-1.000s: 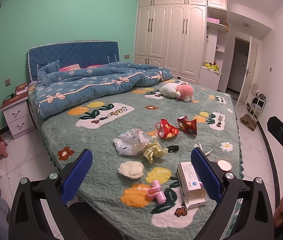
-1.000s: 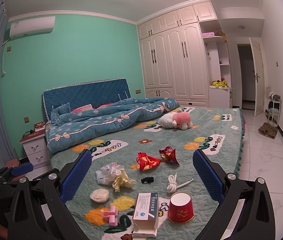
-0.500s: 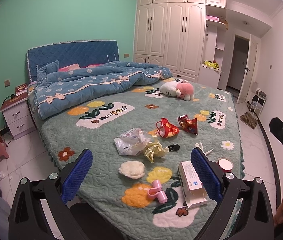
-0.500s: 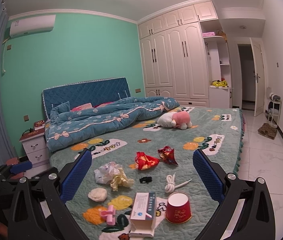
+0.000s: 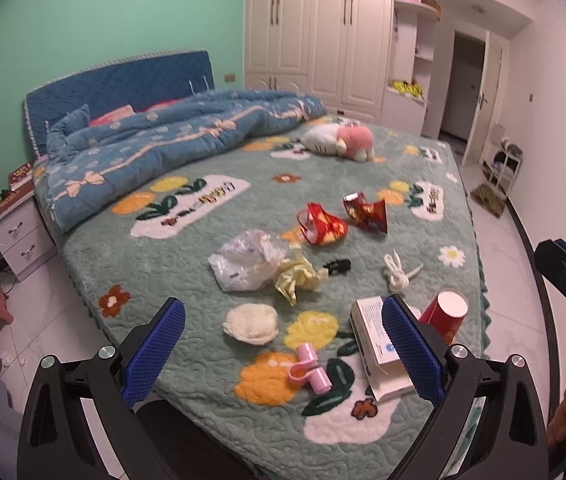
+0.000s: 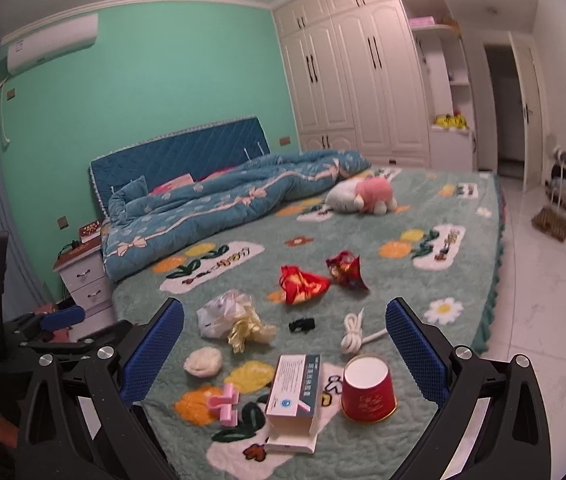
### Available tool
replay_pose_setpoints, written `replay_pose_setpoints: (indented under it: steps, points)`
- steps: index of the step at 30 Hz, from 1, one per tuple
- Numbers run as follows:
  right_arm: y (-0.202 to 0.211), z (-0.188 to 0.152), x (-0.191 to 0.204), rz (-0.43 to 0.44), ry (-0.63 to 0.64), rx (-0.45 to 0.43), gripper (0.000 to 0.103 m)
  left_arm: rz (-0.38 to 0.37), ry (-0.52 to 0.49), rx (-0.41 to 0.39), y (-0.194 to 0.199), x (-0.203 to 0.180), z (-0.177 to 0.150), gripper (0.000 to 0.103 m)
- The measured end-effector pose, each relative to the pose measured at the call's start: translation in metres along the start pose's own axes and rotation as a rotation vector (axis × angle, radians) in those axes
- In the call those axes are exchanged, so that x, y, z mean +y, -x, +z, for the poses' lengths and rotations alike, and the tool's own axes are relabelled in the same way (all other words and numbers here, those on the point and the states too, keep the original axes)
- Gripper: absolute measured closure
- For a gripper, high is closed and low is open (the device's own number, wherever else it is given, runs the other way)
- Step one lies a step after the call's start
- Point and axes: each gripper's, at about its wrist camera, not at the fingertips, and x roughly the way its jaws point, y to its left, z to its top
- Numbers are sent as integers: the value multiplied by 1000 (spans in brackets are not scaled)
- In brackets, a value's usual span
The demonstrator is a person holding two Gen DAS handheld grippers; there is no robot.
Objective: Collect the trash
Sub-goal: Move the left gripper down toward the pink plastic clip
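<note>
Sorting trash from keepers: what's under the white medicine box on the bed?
The white medicine box rests on an open white flap or leaflet lying on the bedspread. Whatever lies beneath the box itself is covered, as are its contents.

Bedspread (image 5: 171,264) green w/ flower pattern; quilt (image 5: 171,152) blue w/ bows; cup (image 6: 367,390) red; clip (image 6: 225,399) pink; wall (image 6: 171,80) mint.

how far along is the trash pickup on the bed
Nothing looks collected yet. Both the left hand-held gripper and right hand-held gripper are open and empty above the bed's edge. Still lying on the bedspread: plastic bag, yellow wrapper, red wrappers, red paper cup, box.
</note>
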Motion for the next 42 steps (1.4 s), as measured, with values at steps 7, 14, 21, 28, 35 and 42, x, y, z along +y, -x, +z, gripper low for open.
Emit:
replay_pose_setpoints:
  steps: [7,14,21,28,35,42]
  points:
    - [-13,-3,-2,-63,40,36,4,-41,-36,70,-18,-15,3,6]
    - [-24,-11,-18,-66,-10,110,4,-63,-72,112,-33,-29,5,6]
    - [-37,-23,-25,-83,-12,166,4,-71,-80,159,-51,-34,0,6]
    - [-52,-38,-11,12,-14,239,4,-68,-17,245,-72,-22,-11,6]
    - [-72,-49,0,67,-25,306,4,-65,9,306,-88,-14,-22,6]
    - [-83,-50,5,89,-16,326,4,-54,10,375,-112,-8,-33,6]
